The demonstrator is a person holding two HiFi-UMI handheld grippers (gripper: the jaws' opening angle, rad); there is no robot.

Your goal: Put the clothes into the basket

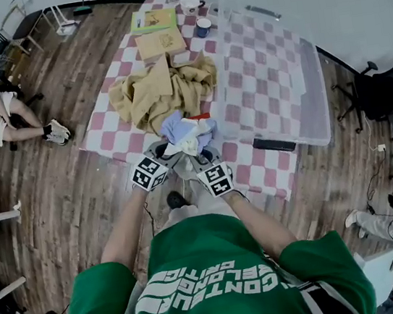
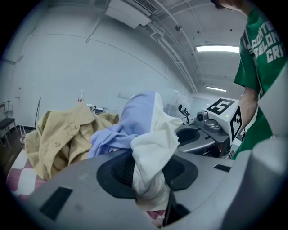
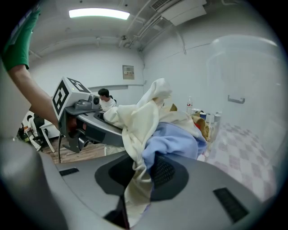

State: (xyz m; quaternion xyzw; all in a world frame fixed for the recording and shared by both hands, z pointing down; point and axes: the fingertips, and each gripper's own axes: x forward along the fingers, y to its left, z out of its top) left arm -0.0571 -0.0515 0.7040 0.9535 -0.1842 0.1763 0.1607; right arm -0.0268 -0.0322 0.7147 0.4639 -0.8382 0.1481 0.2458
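Presently, at the near edge of the table (image 1: 103, 141), pink-and-white checked cloth on top:

- Left gripper (image 2: 148, 177): clenched on white-and-lavender garment bundle (image 1: 186, 134), white fabric pinched between the pads.
- Right gripper (image 3: 140, 176): likewise clamped on the same bundle, white and lavender folds both caught between the pads.
- Bundle: held between the two grippers at the table edge, close beside tan garment (image 1: 161, 92); contact between the two not discernible.
- Tan garment: crumpled heap, mid-table, lying free of both grippers.
- Translucent bin (image 1: 310, 84): right side of table, apart from both garments.
- Far end: two books (image 1: 160, 42), blue cup (image 1: 203, 27).
- Near right: slim black object (image 1: 274, 144), flat on the cloth.
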